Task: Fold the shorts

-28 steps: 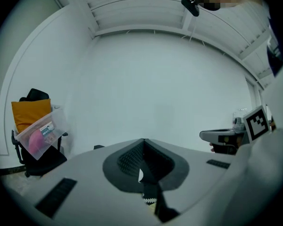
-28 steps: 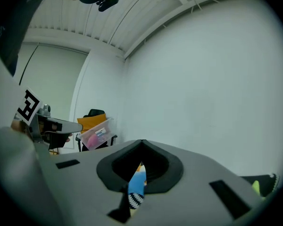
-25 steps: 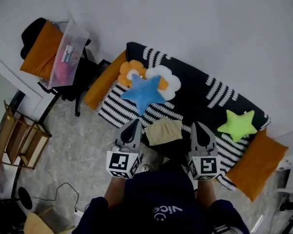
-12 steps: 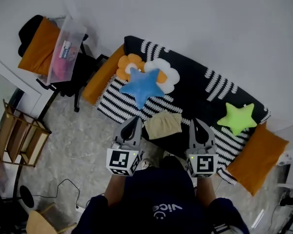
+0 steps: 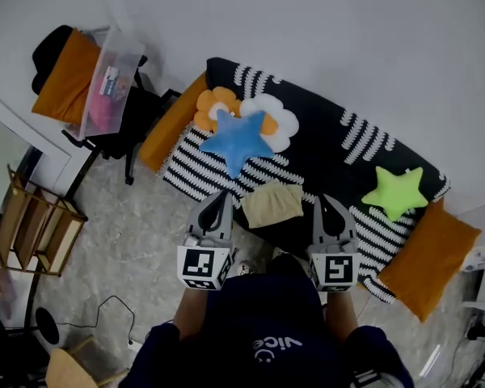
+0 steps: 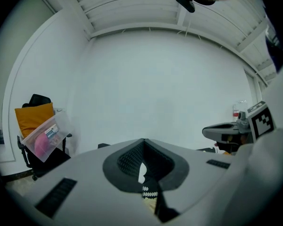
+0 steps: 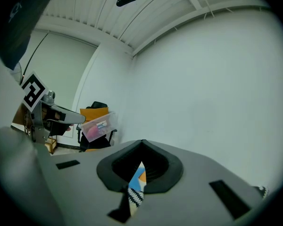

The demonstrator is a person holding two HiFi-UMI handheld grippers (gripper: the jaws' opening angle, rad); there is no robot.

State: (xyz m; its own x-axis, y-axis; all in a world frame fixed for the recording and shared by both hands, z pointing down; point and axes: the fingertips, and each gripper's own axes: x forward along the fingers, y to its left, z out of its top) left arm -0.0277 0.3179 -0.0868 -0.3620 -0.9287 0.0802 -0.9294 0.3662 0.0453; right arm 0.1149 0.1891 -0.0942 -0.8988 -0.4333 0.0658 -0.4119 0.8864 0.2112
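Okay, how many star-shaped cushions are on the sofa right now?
2. The blue star-shaped plush cushion lies near the left end of the black-and-white striped sofa as the head view shows it; the lime-green star-shaped plush cushion lies near its right end. None seems hidden.

White lettering "vice" — seen upside down — stands on the person's dark garment. The label on the clear box is too small to read.
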